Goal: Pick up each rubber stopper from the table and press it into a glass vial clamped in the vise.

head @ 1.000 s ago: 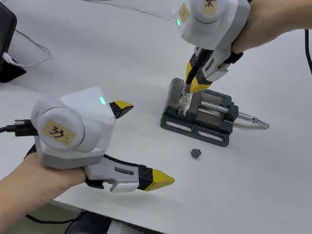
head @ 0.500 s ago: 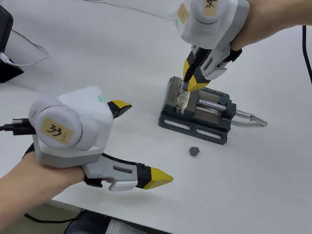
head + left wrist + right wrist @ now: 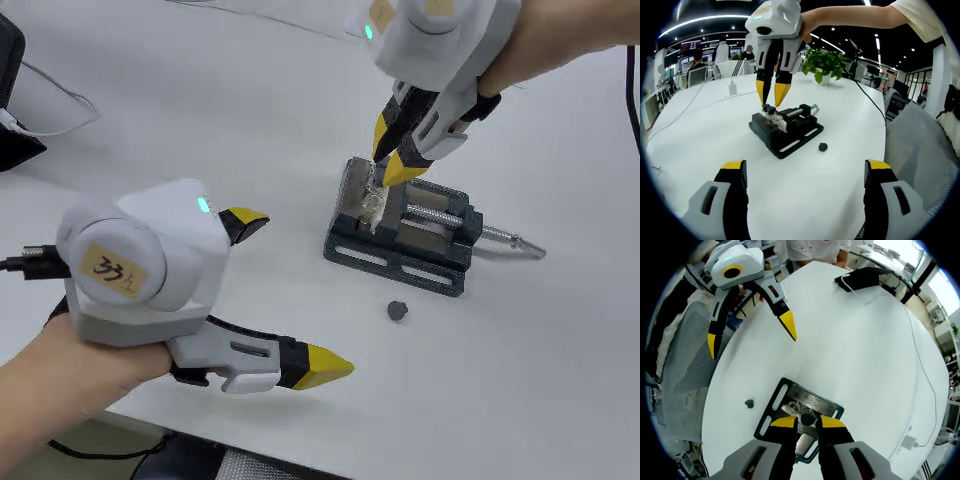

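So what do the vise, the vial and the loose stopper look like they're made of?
Vise: likely cast metal with matte dark grey paint; its screw is bare and shiny.
Vial: clear and glinting, so probably glass, though clear plastic could look alike.
Stopper: dull dark grey with no shine, consistent with rubber.

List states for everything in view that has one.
left gripper: open wide, empty.
right gripper: fingers slightly apart, holding nothing, just above the vial.
vise: closed on the vial.
glass vial: clamped, dark stopper in its mouth.
seated stopper: in the vial mouth, between the fingers.
loose rubber stopper: lying on the table, ungrasped.
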`<state>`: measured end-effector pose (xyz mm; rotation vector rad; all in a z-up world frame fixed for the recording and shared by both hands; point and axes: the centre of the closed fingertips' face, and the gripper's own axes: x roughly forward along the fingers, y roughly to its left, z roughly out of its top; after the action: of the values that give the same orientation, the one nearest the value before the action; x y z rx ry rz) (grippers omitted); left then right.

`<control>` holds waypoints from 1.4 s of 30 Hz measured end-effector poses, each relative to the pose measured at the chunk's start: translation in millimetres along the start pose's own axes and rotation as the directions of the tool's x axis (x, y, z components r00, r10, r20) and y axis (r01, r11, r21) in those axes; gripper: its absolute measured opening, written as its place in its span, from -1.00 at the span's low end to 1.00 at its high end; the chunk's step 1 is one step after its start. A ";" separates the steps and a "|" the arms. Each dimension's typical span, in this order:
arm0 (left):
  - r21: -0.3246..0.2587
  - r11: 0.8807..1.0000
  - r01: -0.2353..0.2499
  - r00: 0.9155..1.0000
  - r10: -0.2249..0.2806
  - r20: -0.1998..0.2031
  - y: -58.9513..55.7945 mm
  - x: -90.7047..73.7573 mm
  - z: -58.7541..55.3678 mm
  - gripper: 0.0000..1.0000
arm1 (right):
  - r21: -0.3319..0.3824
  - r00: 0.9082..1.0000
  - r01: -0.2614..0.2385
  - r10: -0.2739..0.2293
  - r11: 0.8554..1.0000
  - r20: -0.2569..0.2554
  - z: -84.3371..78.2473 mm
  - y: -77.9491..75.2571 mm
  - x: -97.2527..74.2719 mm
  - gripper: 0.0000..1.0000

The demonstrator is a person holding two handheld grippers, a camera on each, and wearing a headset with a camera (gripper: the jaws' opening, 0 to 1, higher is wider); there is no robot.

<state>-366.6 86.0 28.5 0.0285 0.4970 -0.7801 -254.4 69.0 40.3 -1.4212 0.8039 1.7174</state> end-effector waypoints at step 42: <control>-0.018 1.000 -0.008 1.000 0.008 -0.007 8.6 -1.2 -3.2 0.93 | 0.104 0.998 -0.020 0.013 0.994 0.064 -2.5 -0.1 7.2 -1.00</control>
<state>-362.8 93.6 24.9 0.0163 0.5098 -0.7679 -253.8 68.1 32.8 -1.2872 0.8599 1.6987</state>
